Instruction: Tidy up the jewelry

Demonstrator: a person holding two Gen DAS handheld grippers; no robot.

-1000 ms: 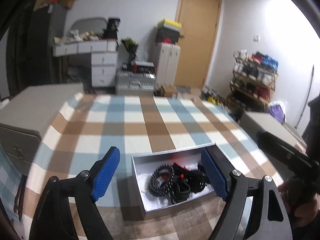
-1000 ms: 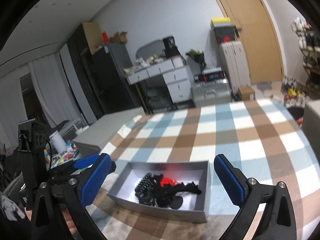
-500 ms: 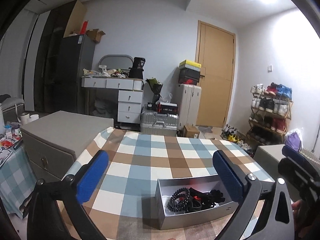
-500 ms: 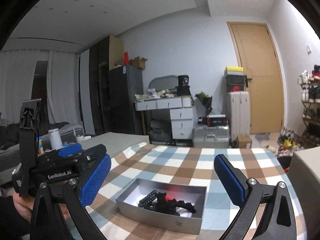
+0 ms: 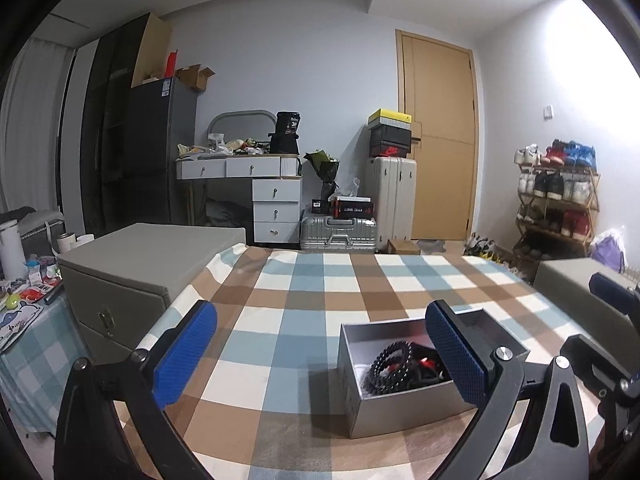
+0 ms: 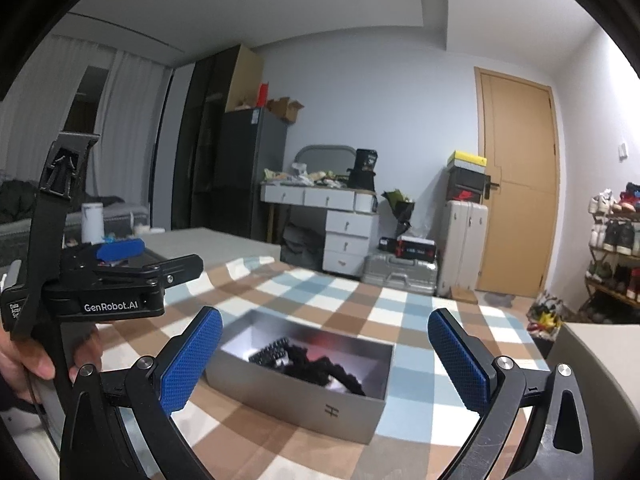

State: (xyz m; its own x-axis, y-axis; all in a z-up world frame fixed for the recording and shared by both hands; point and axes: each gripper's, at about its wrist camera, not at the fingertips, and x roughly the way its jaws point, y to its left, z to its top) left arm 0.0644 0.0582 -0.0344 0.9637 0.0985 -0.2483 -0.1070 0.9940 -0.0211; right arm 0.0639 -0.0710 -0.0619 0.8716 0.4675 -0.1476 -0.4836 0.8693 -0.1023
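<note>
Left wrist view. Left gripper (image 5: 320, 354): jaws spread wide, blue pads (image 5: 186, 354) holding nothing, raised above a checked tablecloth (image 5: 304, 304). Silver box (image 5: 404, 412): open-topped, on the cloth, ahead and toward the right finger, which covers part of its far side. Contents: a black bead bracelet (image 5: 386, 368) lying against the near-left inner wall, with further dark pieces and a red spot behind it; these cannot be told apart. Part of the right gripper (image 5: 608, 296) shows at the right edge, well beyond the box. Beyond the cloth: a grey cabinet (image 5: 132, 272) to the left, white drawers (image 5: 276, 208), suitcases (image 5: 340, 232) and a wooden door (image 5: 440, 140) ahead, a shoe rack (image 5: 556, 200) to the right.

Right wrist view. Right gripper (image 6: 326, 358): jaws spread wide, empty, above the same cloth (image 6: 352, 300). Box (image 6: 304, 400): directly ahead, between the two fingers, a small mark on its near wall. Inside, a heap of black bead jewelry (image 6: 316, 368). Left gripper (image 6: 120, 280): to the left, beside the box, held by a hand (image 6: 36, 364); its jaw state cannot be told from this side.
</note>
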